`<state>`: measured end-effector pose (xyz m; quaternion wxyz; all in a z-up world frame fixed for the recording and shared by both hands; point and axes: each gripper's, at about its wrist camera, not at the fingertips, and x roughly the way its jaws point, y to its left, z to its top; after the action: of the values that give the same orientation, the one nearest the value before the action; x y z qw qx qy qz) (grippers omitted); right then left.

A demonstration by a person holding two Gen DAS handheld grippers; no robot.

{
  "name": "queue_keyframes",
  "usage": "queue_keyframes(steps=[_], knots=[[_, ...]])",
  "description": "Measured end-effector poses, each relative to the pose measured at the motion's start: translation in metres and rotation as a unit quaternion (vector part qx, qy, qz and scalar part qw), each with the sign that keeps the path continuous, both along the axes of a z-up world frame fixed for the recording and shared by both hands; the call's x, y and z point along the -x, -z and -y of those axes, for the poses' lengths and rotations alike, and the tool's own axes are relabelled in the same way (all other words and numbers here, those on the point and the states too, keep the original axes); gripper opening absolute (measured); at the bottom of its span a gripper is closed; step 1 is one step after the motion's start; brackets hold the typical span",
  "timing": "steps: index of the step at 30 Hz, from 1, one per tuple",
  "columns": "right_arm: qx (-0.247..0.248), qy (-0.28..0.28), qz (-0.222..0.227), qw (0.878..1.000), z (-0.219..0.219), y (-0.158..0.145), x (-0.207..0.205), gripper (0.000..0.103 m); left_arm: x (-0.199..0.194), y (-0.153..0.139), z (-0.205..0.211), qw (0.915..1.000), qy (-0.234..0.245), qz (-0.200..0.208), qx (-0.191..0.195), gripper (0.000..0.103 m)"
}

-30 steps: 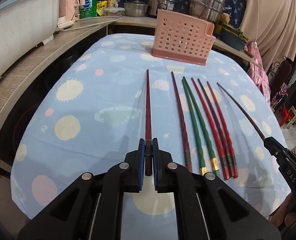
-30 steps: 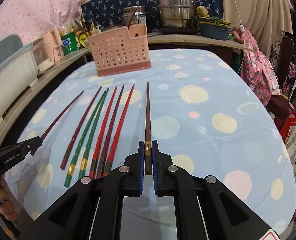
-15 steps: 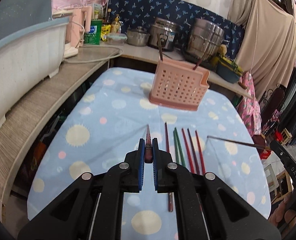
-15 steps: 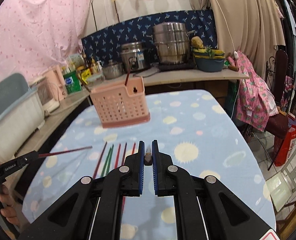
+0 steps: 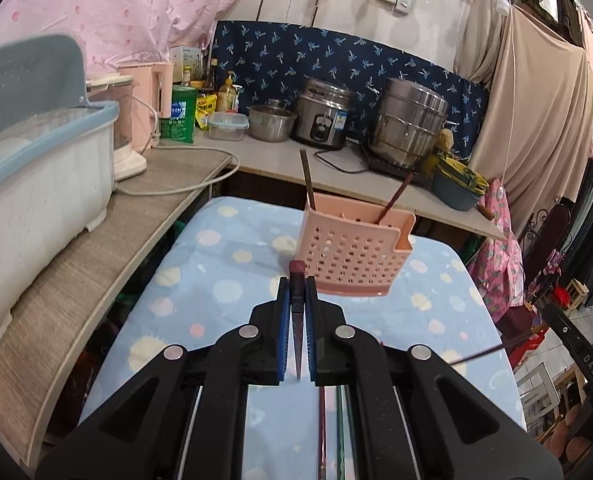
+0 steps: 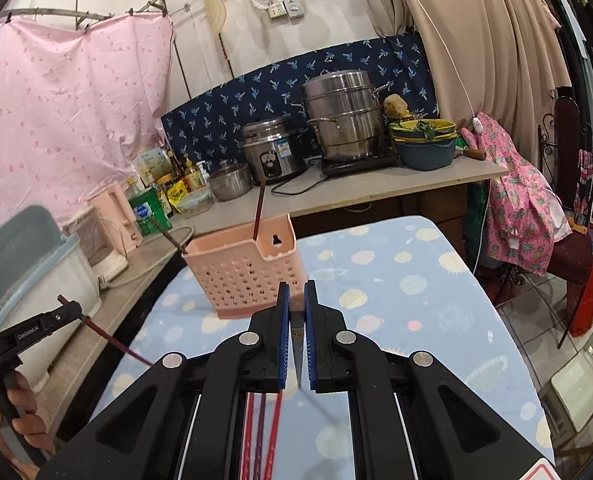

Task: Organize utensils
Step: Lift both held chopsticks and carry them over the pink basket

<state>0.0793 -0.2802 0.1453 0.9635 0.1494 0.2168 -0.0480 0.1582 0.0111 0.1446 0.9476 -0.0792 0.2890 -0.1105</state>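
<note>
Centre frame in both views, left gripper (image 5: 295, 326) and right gripper (image 6: 296, 334) each pinch 1 chopstick; tip both down before lowering into the pink basket (image 5: 354, 256).

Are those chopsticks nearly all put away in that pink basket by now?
Not nearly. Two chopsticks already stand in the pink basket. Each gripper, left and right, grips one chopstick. Several more chopsticks lie on the tablecloth.
</note>
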Motion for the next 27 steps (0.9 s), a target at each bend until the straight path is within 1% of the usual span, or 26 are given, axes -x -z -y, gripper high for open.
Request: queue_keyframes(steps=[7,10,17,20,22,24,27], knots=[[-0.011,-0.011,0.018,1.000,0.004,-0.024,-0.027,0.007,-0.026,-0.023,0.007,0.9999,-0.001,0.015,0.006,0.007],[-0.014,-0.017,0.035,0.999,0.003,-0.041,-0.041,0.007,-0.036,-0.040,0.009,0.9995,-0.001,0.028,0.014,0.007],[-0.017,-0.016,0.098,0.995,0.001,-0.089,-0.078,0.007,-0.061,-0.098,0.016,0.9950,-0.015,0.093,0.034,0.007],[-0.022,-0.017,0.126,0.992,0.001,-0.109,-0.097,0.007,-0.074,-0.120,0.019,0.9911,-0.025,0.121,0.049,0.007],[-0.022,-0.016,0.139,0.990,0.001,-0.118,-0.111,0.007,-0.085,-0.131,0.022,0.9882,-0.034,0.140,0.052,0.007],[-0.023,-0.015,0.147,0.989,0.002,-0.124,-0.125,0.007,-0.095,-0.135,0.025,0.9860,-0.048,0.152,0.048,0.007],[-0.032,-0.014,0.147,0.988,0.005,-0.123,-0.147,0.007,-0.117,-0.131,0.030,0.9866,-0.056,0.145,0.050,0.007]])
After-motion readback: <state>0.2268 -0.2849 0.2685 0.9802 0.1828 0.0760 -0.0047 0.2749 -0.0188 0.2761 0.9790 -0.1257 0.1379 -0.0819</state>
